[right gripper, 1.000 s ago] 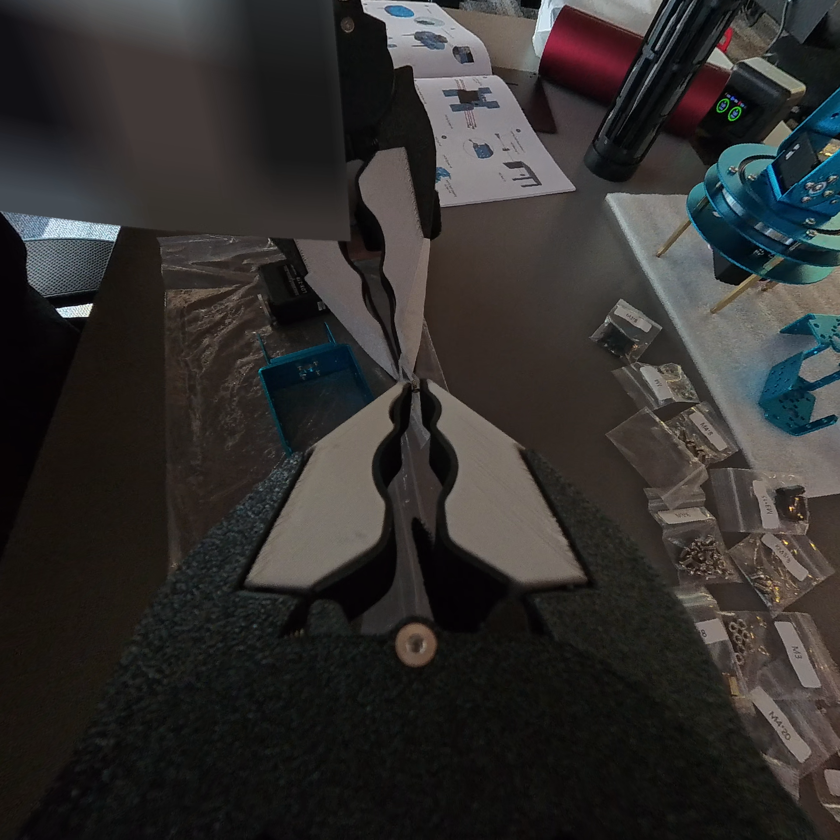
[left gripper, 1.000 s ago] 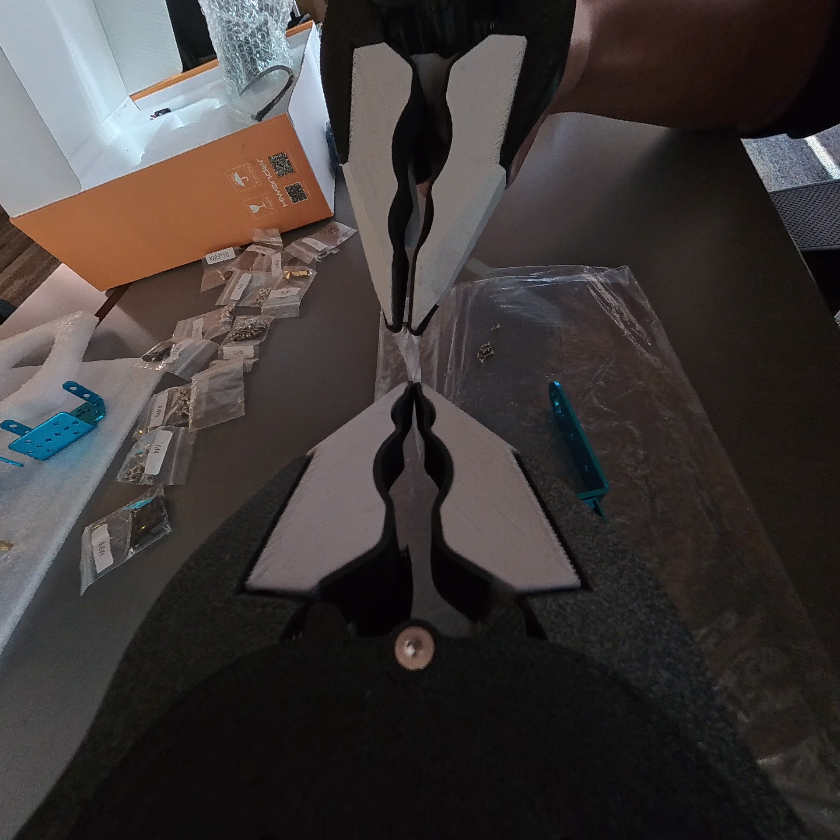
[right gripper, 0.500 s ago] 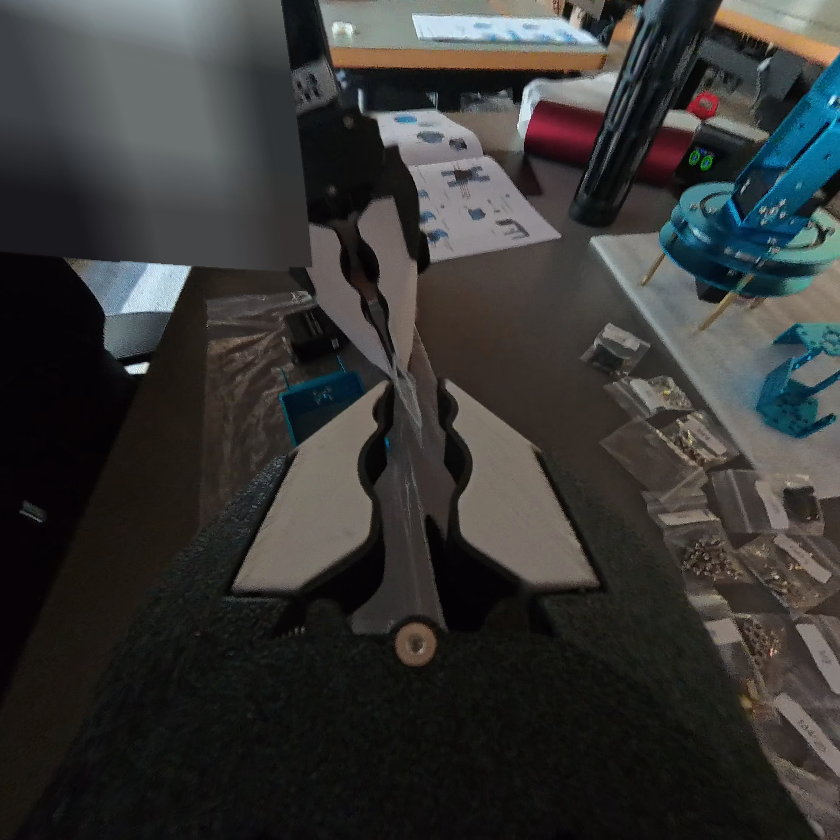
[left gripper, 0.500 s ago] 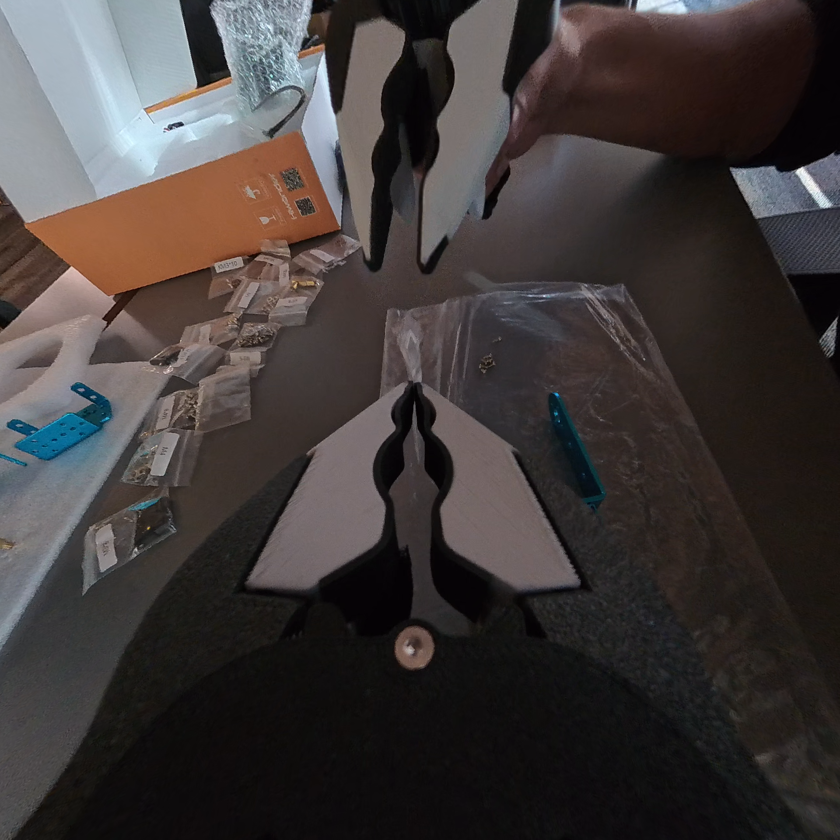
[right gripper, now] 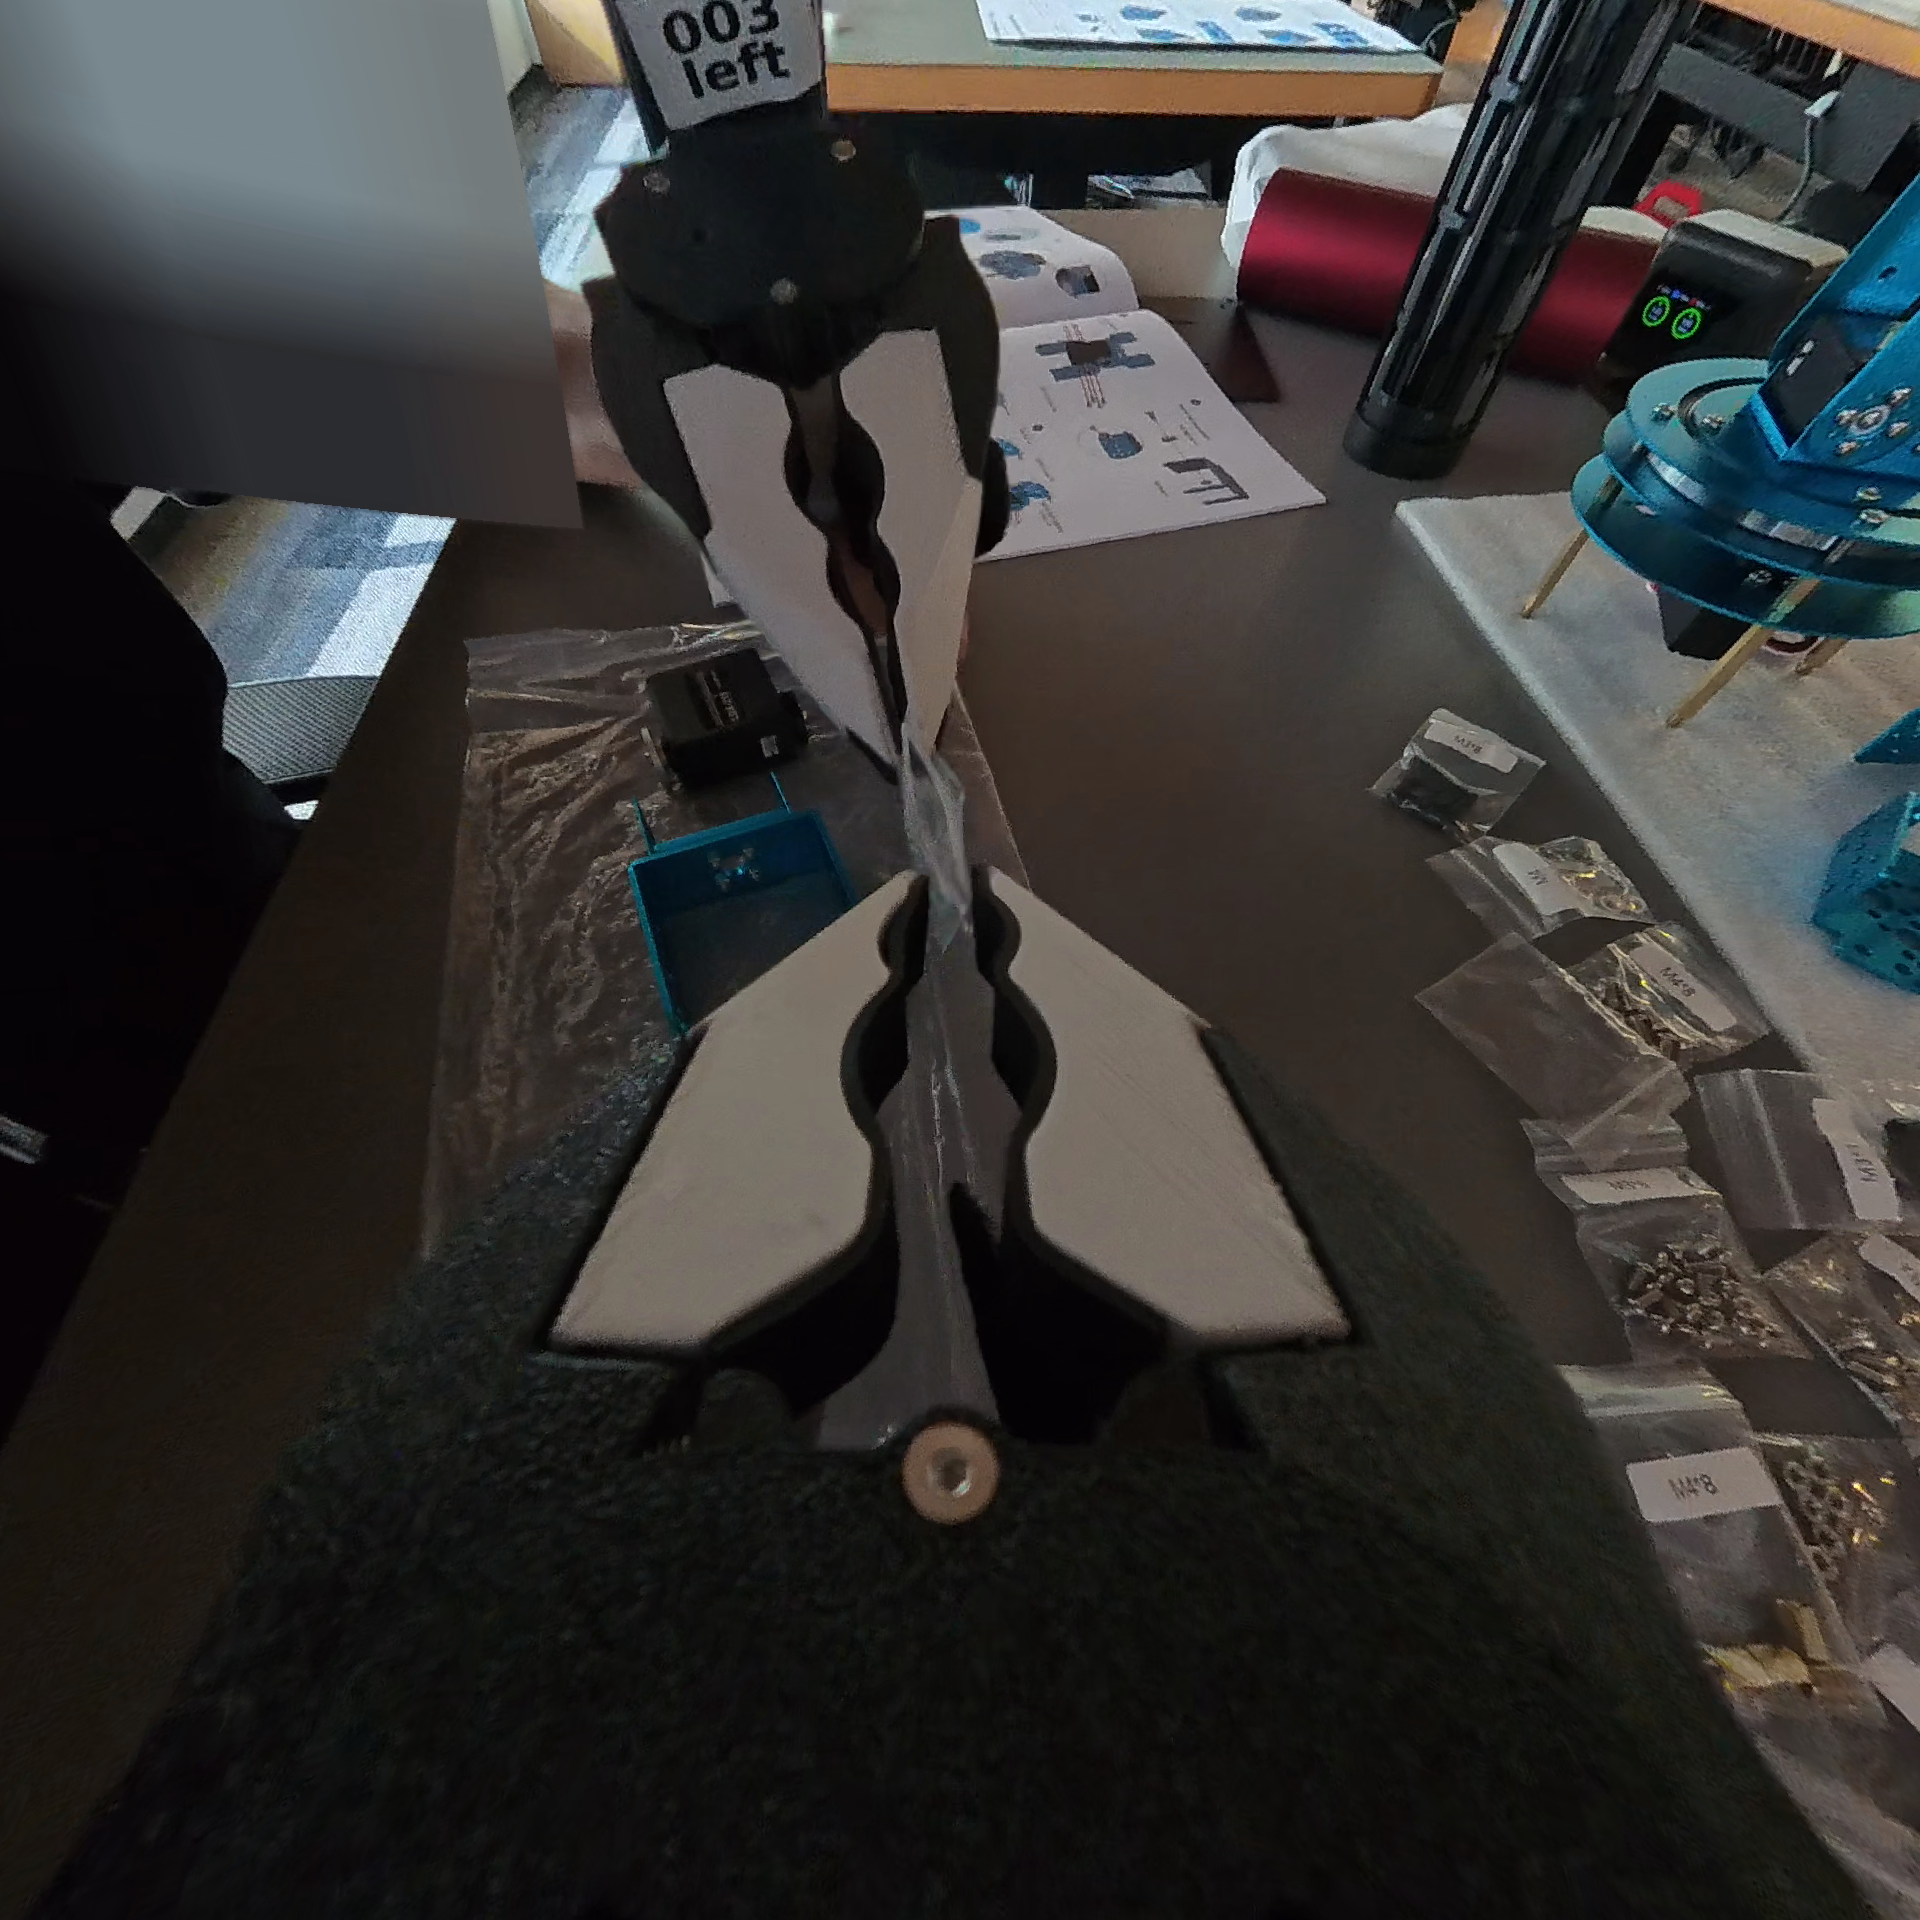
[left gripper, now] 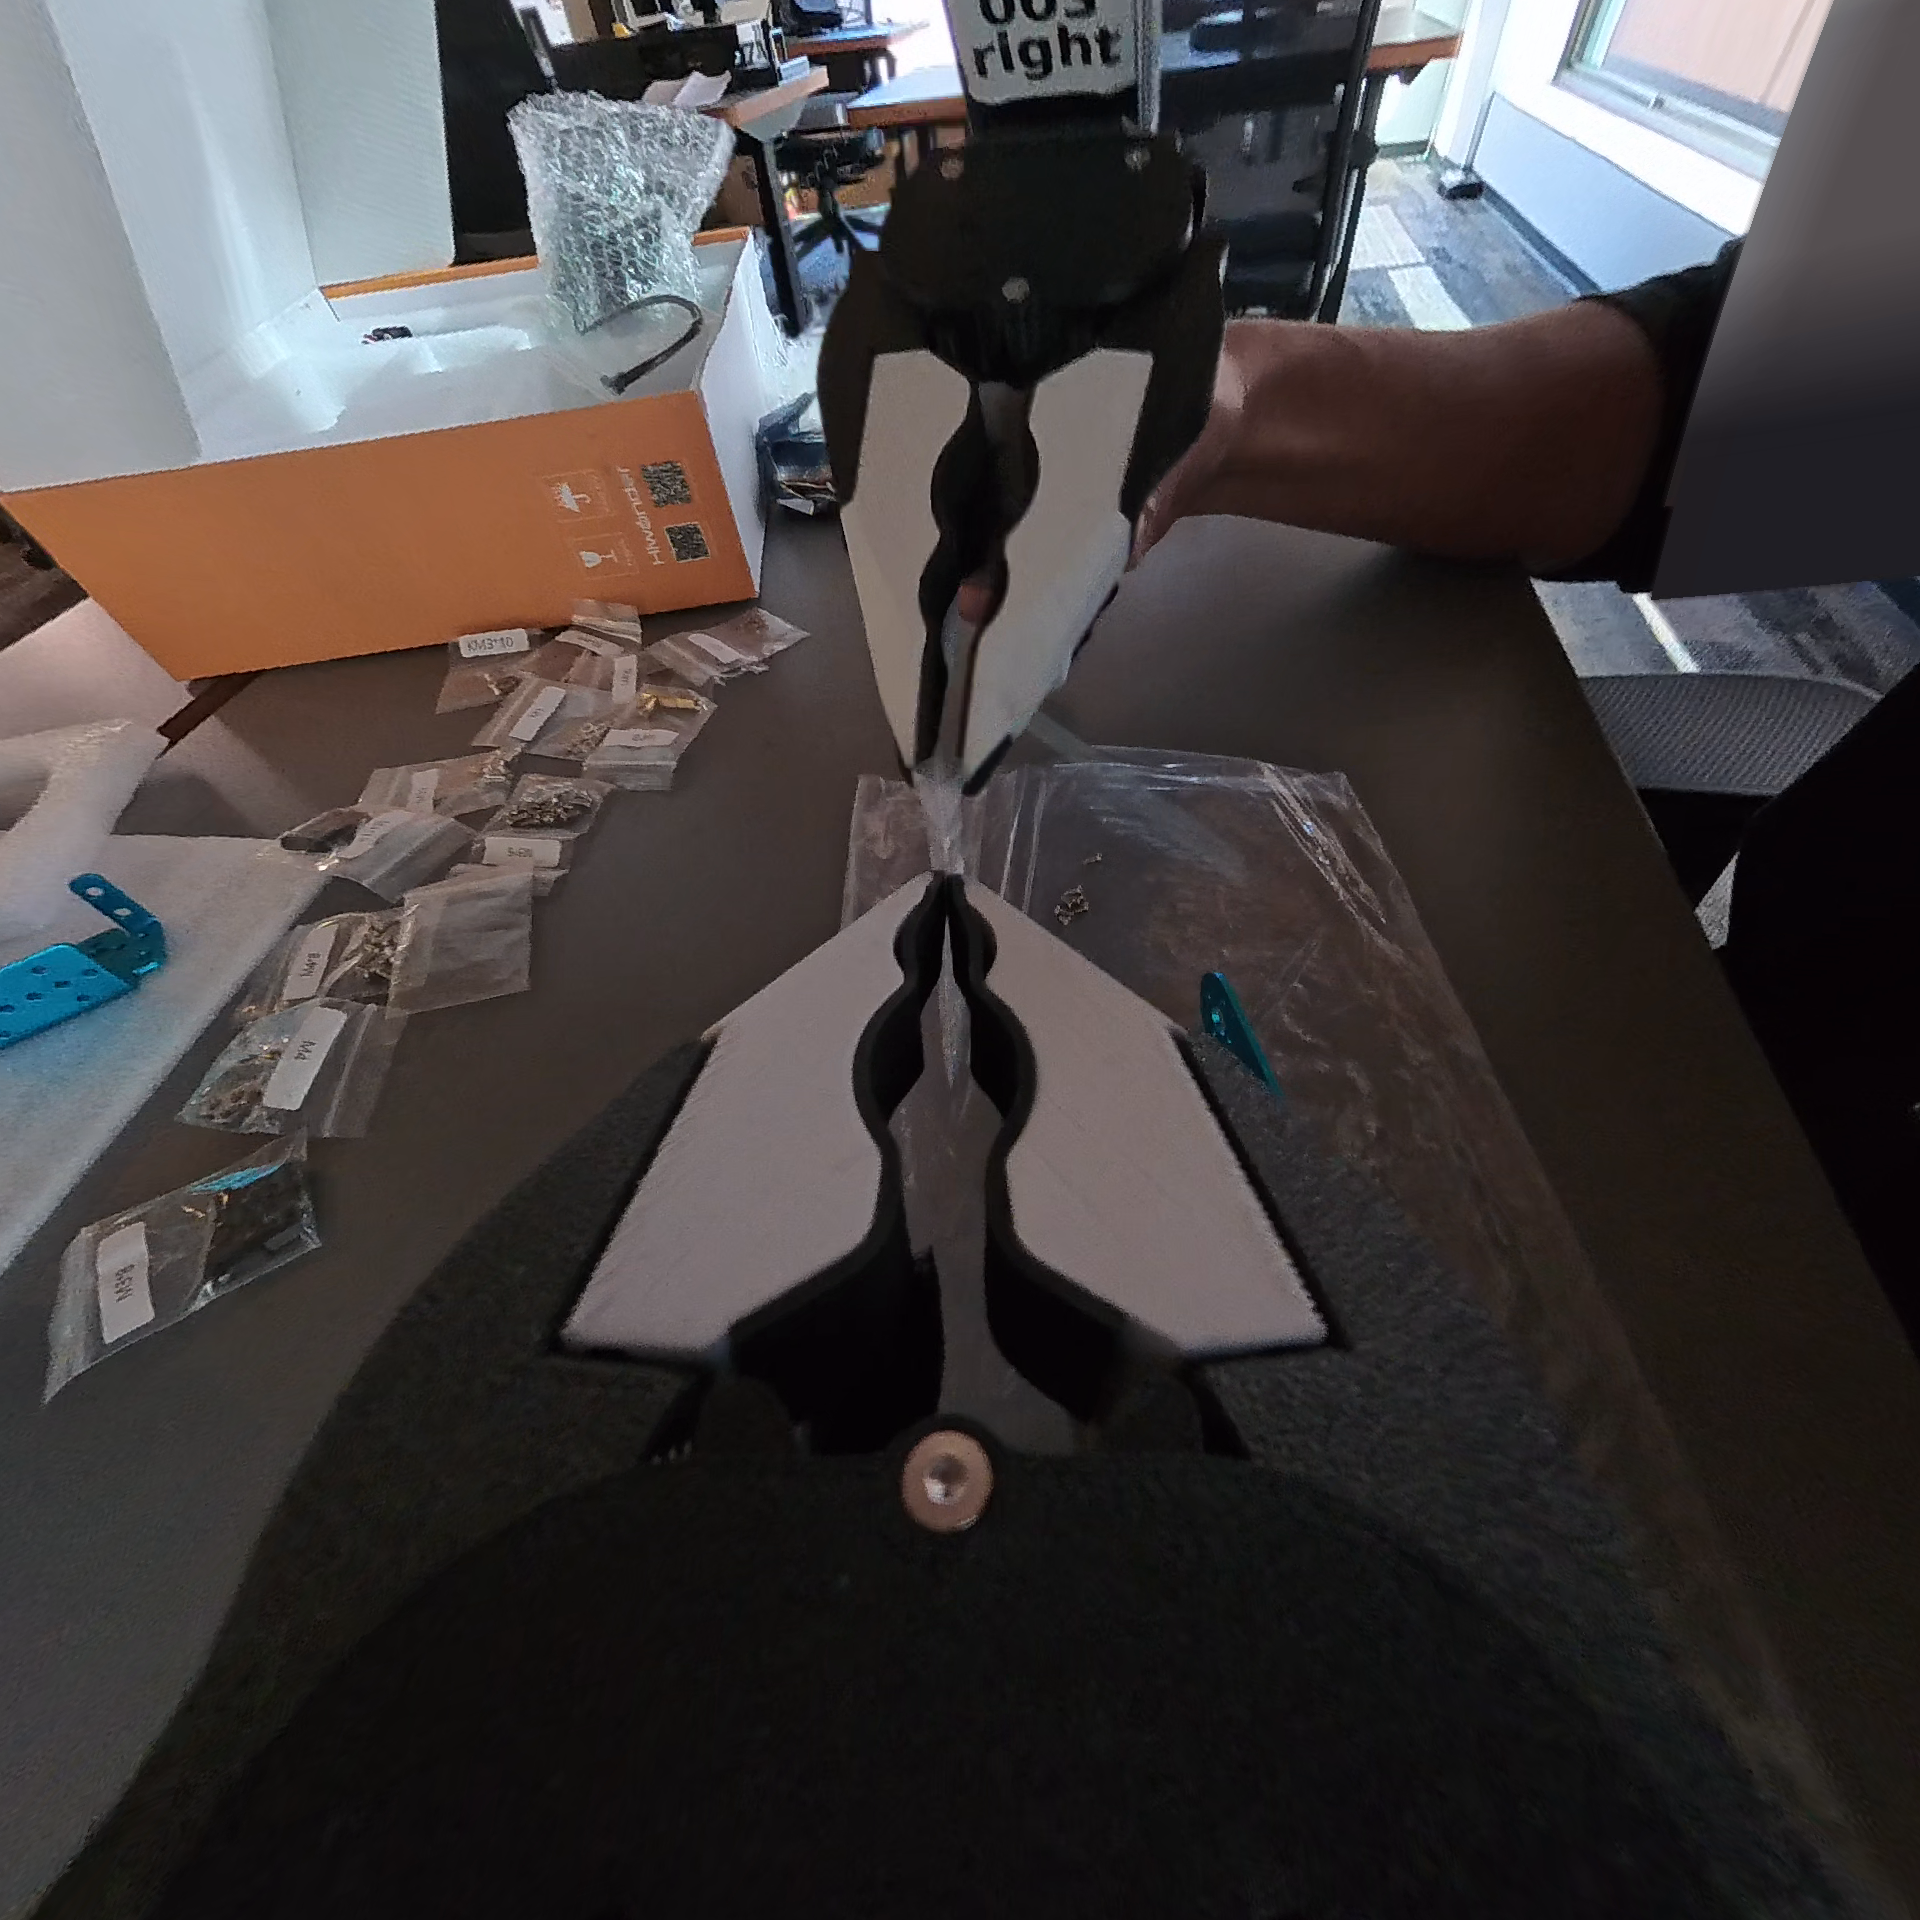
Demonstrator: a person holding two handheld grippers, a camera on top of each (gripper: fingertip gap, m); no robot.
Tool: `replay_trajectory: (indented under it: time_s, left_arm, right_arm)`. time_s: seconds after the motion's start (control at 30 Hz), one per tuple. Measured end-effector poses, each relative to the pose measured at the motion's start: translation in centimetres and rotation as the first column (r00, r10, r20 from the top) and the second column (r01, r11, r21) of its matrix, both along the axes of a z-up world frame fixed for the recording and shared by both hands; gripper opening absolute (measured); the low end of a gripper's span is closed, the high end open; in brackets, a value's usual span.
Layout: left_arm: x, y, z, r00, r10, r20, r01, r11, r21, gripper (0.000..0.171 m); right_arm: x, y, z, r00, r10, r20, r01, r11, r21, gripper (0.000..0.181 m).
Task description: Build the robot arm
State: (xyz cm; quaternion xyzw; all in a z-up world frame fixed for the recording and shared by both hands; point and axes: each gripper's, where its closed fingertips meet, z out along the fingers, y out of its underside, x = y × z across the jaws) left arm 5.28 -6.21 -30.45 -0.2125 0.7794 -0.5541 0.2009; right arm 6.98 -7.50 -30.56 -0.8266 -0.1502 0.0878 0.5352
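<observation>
1. Back from its lifted, spread position half a second ago, right gripper (left gripper: 940, 779) again meets left gripper (left gripper: 948, 881) tip to tip.
2. Large clear plastic sheet (left gripper: 1195, 914) on dark table (left gripper: 1299, 644): right view alone shows black servo block (right gripper: 727, 712) and blue metal tray (right gripper: 743, 883) on it.
3. Small clear plastic bag (right gripper: 935, 821), long axis running between the grippers: left tongs pinch one end; right tongs nearly together around the other, grip unclear, contents unreadable.

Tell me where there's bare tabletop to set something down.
Bare dark tabletop lies between the large clear plastic bag and the small labelled screw packets, reaching back to the open white instruction booklet. Another bare strip runs past the bag toward the person's arm. It is crowded around the packets beside the orange cardboard box.
</observation>
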Motion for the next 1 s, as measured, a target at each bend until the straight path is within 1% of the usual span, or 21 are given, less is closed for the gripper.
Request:
replay_trajectory:
  time_s: [0.1,0.17,0.57,0.73,0.87,1.0]
  left_arm:
    - [0.1,0.3,0.3,1.0,0.001,-0.012,-0.002,1.0,-0.029,0.0]
    - [0.1,0.4,0.4,1.0,0.002,-0.013,-0.003,0.999,-0.033,0.0]
    - [0.2,0.4,-0.1,1.0,-0.002,-0.024,0.002,1.0,-0.021,0.0]
    - [0.0,0.2,-0.3,0.999,-0.014,-0.041,0.013,1.0,-0.028,0.0]
    - [-0.2,-0.2,-0.5,0.996,-0.036,-0.082,0.031,0.998,-0.052,0.019]
    - [-0.8,-0.6,0.1,0.995,-0.071,-0.068,0.065,0.994,-0.085,0.019]
  right_arm:
    - [-0.3,0.0,-0.3,1.0,0.013,-0.007,-0.013,1.0,-0.018,0.008]
    - [-0.2,0.1,-0.5,1.0,0.009,-0.003,-0.009,1.0,-0.018,0.002]
    - [-0.6,0.3,-0.3,0.999,0.009,-0.037,-0.01,1.0,-0.02,0.001]
    - [-0.7,0.1,-0.3,1.0,0.015,-0.021,-0.015,1.0,-0.026,0.001]
    - [-1.4,0.0,0.1,0.999,0.046,-0.026,-0.046,0.999,-0.02,0.001]
    - [-1.6,-0.1,-0.2,0.999,0.048,-0.023,-0.048,0.998,-0.037,0.001]
